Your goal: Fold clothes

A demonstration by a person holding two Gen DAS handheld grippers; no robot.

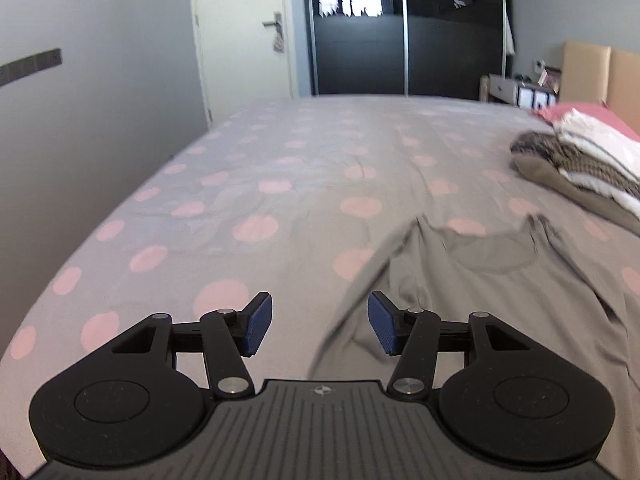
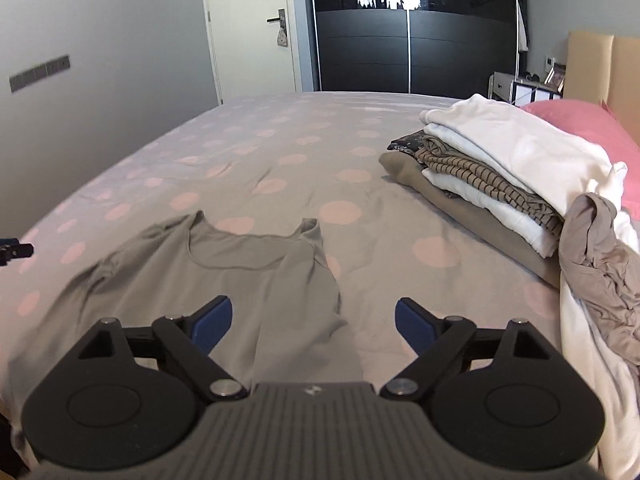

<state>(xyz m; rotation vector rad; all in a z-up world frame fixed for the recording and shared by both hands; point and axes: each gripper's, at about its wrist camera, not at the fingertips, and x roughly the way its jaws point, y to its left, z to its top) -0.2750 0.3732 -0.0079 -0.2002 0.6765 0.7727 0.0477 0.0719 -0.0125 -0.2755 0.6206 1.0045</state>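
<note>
A grey-green sleeveless top (image 2: 248, 288) lies spread flat on the bed, neckline away from me; it also shows in the left wrist view (image 1: 460, 300). My left gripper (image 1: 320, 322) is open and empty, hovering over the top's left edge. My right gripper (image 2: 314, 326) is open and empty, above the top's right side near the hem. The tip of the left gripper (image 2: 14, 250) shows at the left edge of the right wrist view.
The bed has a grey cover with pink dots (image 2: 280, 148). A stack of folded clothes (image 2: 488, 176) sits at the right, with a crumpled beige garment (image 2: 596, 256) and white cloth beside it. A pink pillow (image 2: 576, 120) lies behind. Door and dark wardrobe stand beyond the bed.
</note>
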